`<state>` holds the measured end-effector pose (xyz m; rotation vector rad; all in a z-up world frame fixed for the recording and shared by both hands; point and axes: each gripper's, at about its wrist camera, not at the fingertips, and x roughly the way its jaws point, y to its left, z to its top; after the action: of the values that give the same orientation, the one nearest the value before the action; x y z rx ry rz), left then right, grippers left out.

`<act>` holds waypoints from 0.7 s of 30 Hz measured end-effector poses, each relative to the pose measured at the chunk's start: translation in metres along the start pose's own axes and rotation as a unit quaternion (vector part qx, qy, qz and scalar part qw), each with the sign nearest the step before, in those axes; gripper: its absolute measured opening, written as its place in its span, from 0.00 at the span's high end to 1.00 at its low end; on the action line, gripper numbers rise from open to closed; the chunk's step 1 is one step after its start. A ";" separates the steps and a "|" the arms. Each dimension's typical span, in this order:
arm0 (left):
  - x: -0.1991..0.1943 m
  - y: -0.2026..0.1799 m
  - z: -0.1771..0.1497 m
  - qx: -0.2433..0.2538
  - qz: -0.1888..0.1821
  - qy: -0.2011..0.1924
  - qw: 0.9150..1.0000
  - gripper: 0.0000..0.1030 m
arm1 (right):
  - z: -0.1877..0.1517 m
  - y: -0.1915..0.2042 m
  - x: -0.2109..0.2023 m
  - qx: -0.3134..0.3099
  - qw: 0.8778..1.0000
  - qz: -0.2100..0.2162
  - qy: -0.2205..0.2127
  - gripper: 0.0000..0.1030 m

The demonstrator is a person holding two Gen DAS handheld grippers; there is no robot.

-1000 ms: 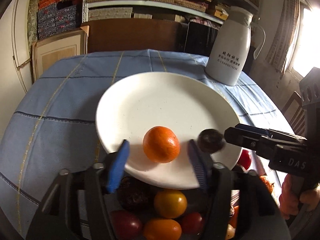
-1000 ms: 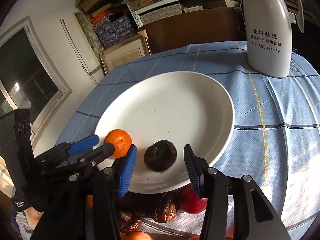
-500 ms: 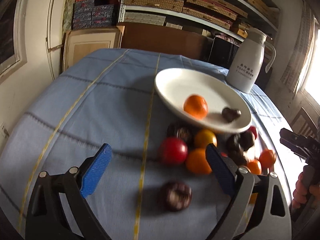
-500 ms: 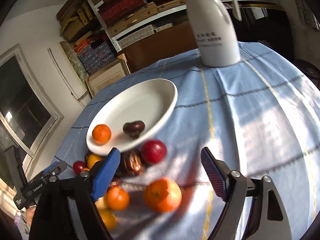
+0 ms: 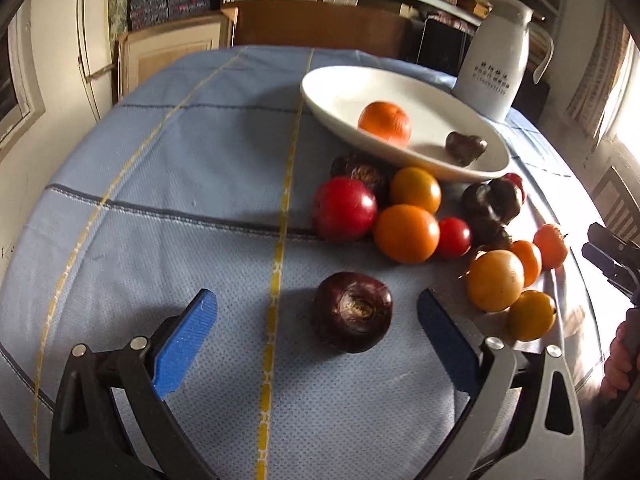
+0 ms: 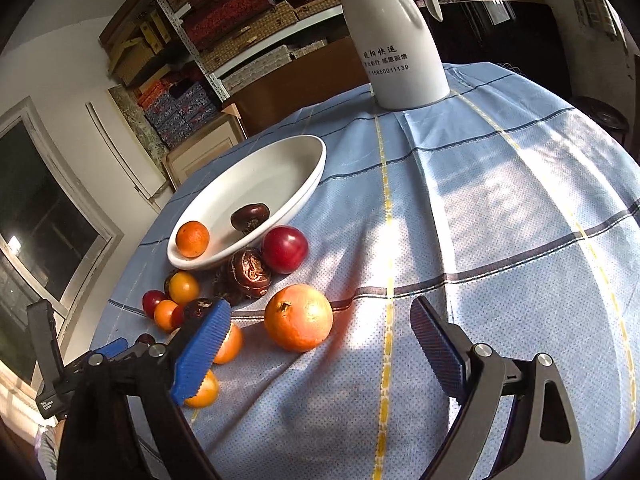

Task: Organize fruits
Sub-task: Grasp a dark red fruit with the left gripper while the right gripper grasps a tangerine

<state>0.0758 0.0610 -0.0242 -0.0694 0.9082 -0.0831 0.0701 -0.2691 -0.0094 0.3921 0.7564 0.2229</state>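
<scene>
L wrist view: left gripper [image 5: 316,320] spread wide, holding nothing, low over the blue cloth [image 5: 180,168]; a dark purple fruit [image 5: 353,311] lies between its fingers, touching neither. White plate [image 5: 332,92] beyond holds an orange [image 5: 385,121] and a dark fruit [image 5: 465,147]; loose red, orange and dark fruits are bunched just in front of it. R wrist view: right gripper [image 6: 320,344] also wide apart and empty, a big orange [image 6: 299,317] lying between its fingers w/o contact. White jug [image 6: 394,40] at the far edge.
</scene>
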 end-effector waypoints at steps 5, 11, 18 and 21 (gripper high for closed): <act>0.008 -0.006 -0.001 0.014 0.024 0.019 0.999 0.05 | -0.001 0.001 0.002 -0.004 1.000 -0.003 0.007 0.11; 0.004 -0.018 -0.002 0.043 0.034 0.011 0.998 0.37 | -0.003 0.004 0.005 -0.014 1.000 -0.009 0.017 0.11; -0.001 -0.016 -0.002 0.040 0.007 0.000 0.999 0.61 | -0.004 0.006 0.009 -0.023 0.999 -0.010 0.029 0.11; -0.002 -0.013 -0.001 0.031 -0.001 -0.002 1.000 0.61 | -0.006 0.010 0.010 -0.036 0.999 -0.007 0.033 0.11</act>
<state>0.0731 0.0482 -0.0223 -0.0136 0.9004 -0.1136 0.0721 -0.2548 -0.0152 0.3112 0.8139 0.2496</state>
